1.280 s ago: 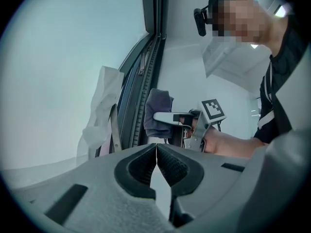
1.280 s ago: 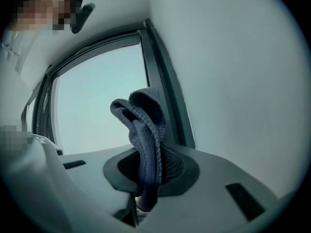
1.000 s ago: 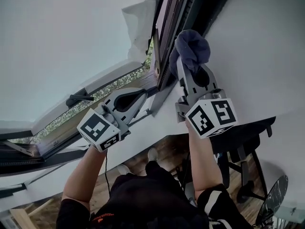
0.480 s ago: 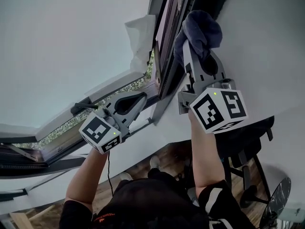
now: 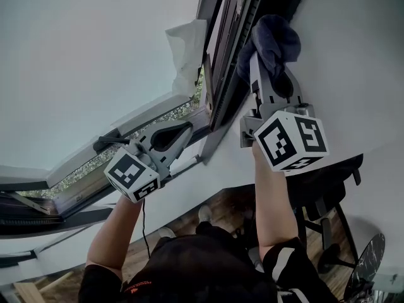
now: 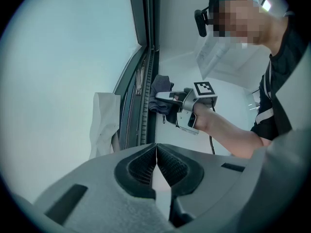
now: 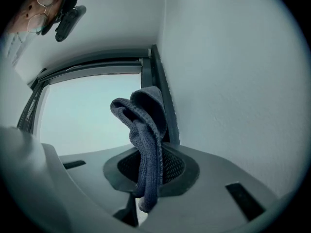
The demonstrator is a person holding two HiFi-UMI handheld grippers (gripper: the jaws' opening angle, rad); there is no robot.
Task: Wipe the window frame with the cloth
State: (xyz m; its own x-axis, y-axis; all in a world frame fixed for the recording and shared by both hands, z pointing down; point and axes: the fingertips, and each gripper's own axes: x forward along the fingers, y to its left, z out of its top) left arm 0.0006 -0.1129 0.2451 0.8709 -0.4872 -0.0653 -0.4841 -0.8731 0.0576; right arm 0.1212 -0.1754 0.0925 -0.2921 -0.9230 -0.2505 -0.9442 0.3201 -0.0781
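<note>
Right gripper clamped on dark cloth, bunched end up vs window frame, prob. touching, to rub its edge. Left gripper closed, empty, parked lower, clear of it.

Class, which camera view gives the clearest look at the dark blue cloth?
The right gripper view: the cloth fills its centre, pinched in the jaws of the right gripper, weave visible. The head view shows it bunched at the window frame; the left gripper view shows it small and distant.
</note>
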